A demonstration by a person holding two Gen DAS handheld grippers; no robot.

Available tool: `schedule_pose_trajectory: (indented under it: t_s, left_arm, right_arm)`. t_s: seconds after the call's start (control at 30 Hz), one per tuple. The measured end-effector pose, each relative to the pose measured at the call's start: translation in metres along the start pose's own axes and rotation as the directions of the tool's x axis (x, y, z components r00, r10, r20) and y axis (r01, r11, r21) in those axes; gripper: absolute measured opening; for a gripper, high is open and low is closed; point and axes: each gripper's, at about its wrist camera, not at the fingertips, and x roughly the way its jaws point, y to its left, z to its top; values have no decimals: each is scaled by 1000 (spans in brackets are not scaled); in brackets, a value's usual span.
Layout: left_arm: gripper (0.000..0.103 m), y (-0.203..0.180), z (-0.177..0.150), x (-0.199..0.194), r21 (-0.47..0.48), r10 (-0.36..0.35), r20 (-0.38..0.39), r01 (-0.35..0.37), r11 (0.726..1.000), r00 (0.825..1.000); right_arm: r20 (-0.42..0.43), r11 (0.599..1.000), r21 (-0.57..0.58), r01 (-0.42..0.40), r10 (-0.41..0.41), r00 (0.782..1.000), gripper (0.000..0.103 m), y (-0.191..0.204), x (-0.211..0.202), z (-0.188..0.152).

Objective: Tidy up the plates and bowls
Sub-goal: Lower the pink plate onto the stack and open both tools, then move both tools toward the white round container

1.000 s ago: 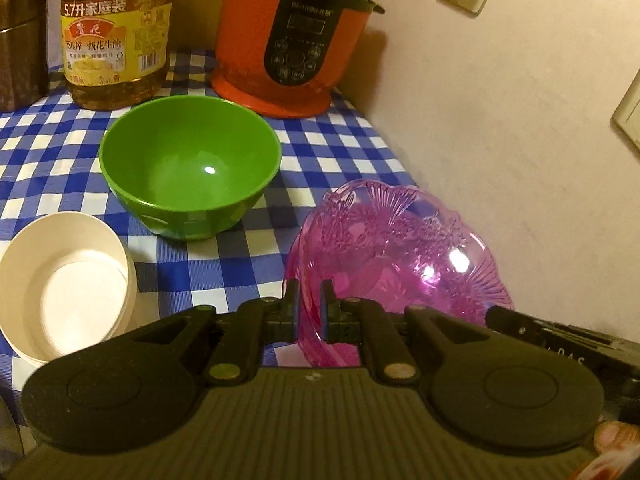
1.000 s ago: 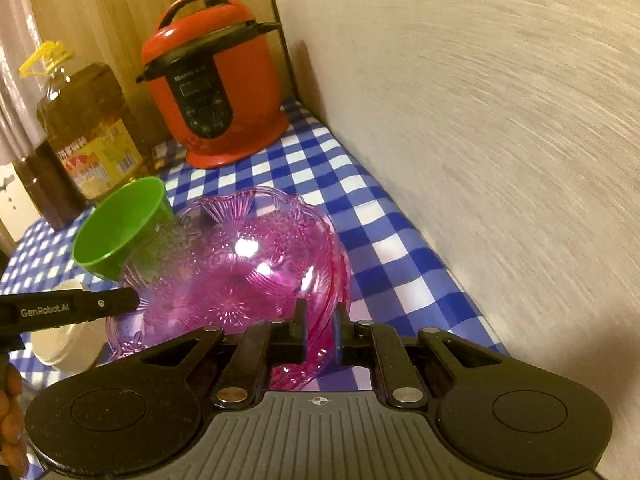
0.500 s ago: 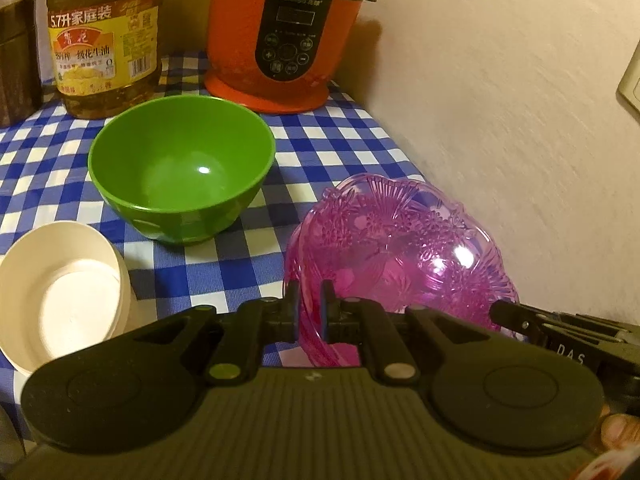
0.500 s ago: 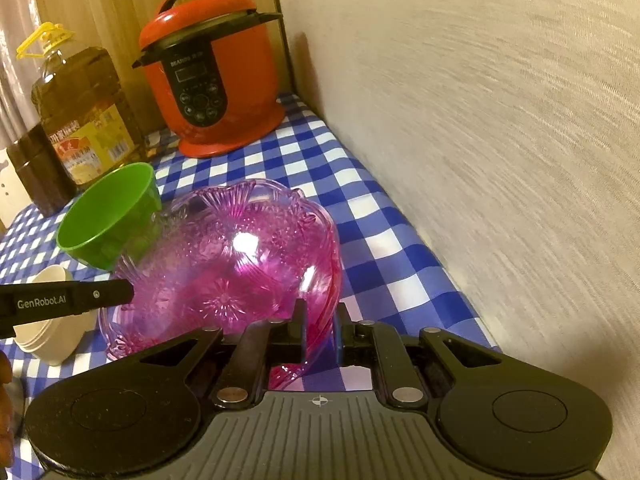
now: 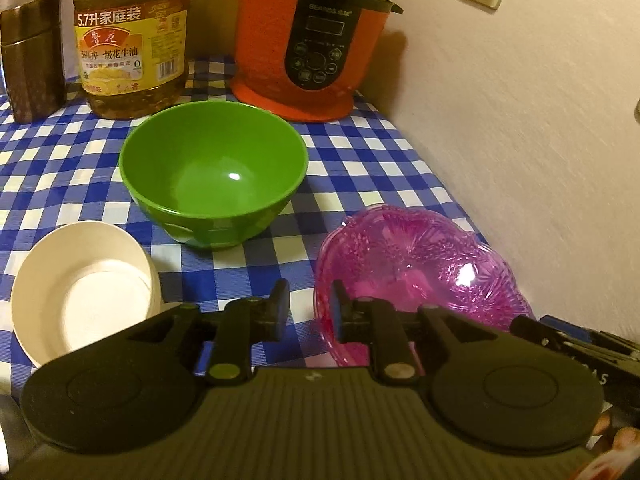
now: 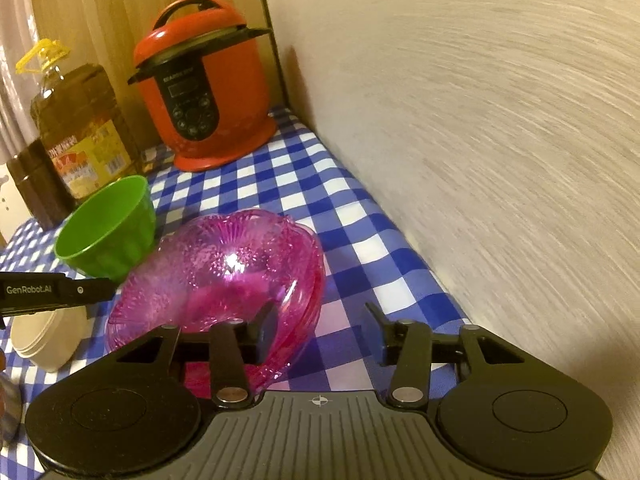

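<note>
Our left tongs [image 5: 309,312] now stand parted, where half a second ago they were pinched on the near rim of the pink glass dish [image 5: 420,272]; our right tongs [image 6: 320,330] have likewise sprung wide, one finger inside the dish and the other out over the cloth. We judge the dish has just been set down and released, so it rests on the checked bench [image 6: 360,216] near the right edge, close to the wall, and this placement looks finished. Just beside it toward the middle sits the green bowl [image 5: 214,172], and at the near left the stacked cream bowls [image 5: 84,292], both likely next. At the back edge stand the red cooker [image 5: 308,40], marked "BEAROSS" as far as we can read, the oil jug [image 5: 130,40] labelled "5.7升家庭装", and a dark tin [image 5: 32,56]. The left tongs' arm reads "GenRobot.AI".
</note>
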Motion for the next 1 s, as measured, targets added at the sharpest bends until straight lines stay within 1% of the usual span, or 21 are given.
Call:
schedule_pose_trajectory:
  t_s: [0.13, 0.27, 0.3, 0.33, 0.4, 0.53, 0.63, 0.83, 1.0]
  left_arm:
    - [18, 2, -2, 0, -6, -2, -6, 2, 1000, 1000]
    - [18, 5, -3, 0, -24, -23, -7, 22, 999, 1000]
    - [18, 5, -3, 0, -27, -26, -8, 26, 999, 1000]
    - [18, 5, -4, 0, -26, -27, -8, 27, 999, 1000]
    - [18, 5, -4, 1, -27, -27, -12, 27, 999, 1000]
    - [18, 6, -5, 2, -37, -38, -19, 37, 999, 999]
    - [18, 7, -7, 2, -39, -41, -22, 40, 998, 999]
    - [18, 8, -6, -1, -46, -42, -17, 41, 998, 999]
    - [18, 7, -4, -9, -46, -52, -2, 52, 998, 999]
  right_arm:
    - [13, 999, 25, -20, 20, 1000, 47, -3, -5, -1]
    - [46, 995, 77, -55, 51, 998, 46, -8, -16, -3]
    - [53, 994, 88, -64, 59, 997, 43, -9, -19, -4]
    - [54, 993, 96, -72, 67, 996, 27, -10, -20, -4]
    - [50, 990, 108, -91, 86, 995, 6, -10, -21, -6]
    - [33, 989, 109, -103, 100, 994, 1, -9, -13, -10]
    - [23, 984, 136, -116, 114, 993, 1, -10, -10, -12]
    - [45, 992, 87, -94, 91, 995, 2, -2, -18, -13]
    - [50, 993, 70, -93, 90, 995, 4, 5, -24, -9]
